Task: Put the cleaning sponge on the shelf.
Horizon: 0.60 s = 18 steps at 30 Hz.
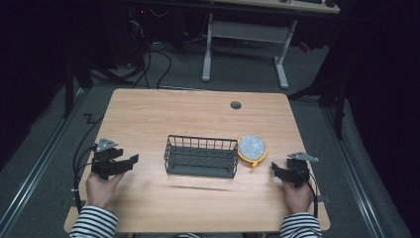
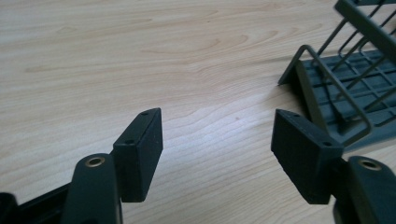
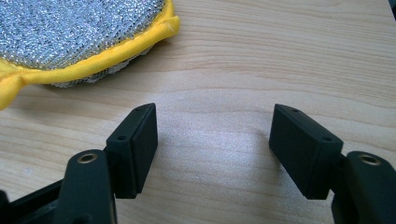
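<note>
Yellow-rimmed scouring pad (image 1: 252, 148) lay touching the wire basket (image 1: 200, 156) at its 3 o'clock. Both grippers, left (image 1: 130, 162) and right (image 1: 274, 170), were empty, jaws apart; the right should probably straddle the rim squarely.

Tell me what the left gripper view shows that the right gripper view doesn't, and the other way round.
Left gripper view: one end of the dark wire basket, standing on the table off to one side beyond the left tool, whose jaws stand apart with nothing between them.

Right gripper view: the silver scouring pad with a yellow rim, lying flat just ahead of the right tool, clear of its jaws.

Both: the light wooden tabletop and a pair of open black jaws above bare wood.
</note>
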### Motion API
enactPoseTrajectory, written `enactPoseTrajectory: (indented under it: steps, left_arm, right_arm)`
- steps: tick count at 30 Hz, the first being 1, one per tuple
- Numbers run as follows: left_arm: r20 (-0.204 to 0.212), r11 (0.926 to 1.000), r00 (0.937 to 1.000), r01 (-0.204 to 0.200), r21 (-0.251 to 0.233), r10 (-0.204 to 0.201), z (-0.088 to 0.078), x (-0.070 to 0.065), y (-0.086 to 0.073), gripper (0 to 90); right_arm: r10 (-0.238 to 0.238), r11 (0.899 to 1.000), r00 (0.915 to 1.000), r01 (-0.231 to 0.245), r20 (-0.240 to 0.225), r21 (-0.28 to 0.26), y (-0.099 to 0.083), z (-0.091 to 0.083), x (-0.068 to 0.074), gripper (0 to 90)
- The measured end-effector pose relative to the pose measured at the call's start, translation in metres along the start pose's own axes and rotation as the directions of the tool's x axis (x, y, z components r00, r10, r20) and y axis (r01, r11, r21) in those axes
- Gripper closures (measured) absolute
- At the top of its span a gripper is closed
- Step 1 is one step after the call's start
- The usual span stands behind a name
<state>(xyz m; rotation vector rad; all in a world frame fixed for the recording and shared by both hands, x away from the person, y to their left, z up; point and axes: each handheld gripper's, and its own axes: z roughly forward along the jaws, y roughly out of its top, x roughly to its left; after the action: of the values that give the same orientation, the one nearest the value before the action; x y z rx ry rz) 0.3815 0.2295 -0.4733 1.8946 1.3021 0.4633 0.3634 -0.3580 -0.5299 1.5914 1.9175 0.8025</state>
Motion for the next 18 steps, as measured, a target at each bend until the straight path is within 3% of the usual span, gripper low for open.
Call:
enactPoseTrajectory:
  steps: [8,11,18]
  left_arm:
    - [-0.042,0.9999,0.9991,0.012,0.002,-0.012,0.010,0.002,-0.012,34.3]
    - [-0.077,0.9999,0.9969,0.016,-0.003,-0.016,0.019,0.001,-0.021,34.5]
    - [-0.109,0.9994,0.9936,0.033,0.010,-0.032,0.034,0.004,-0.028,35.3]
  right_arm:
    - [-0.003,1.000,1.0000,0.003,-0.002,-0.003,0.000,0.000,0.000,32.7]
    - [-0.003,1.000,1.0000,0.003,-0.001,-0.003,0.000,0.000,0.000,32.7]
    - [0.000,1.000,1.0000,0.000,-0.001,-0.002,0.000,0.000,0.000,32.8]
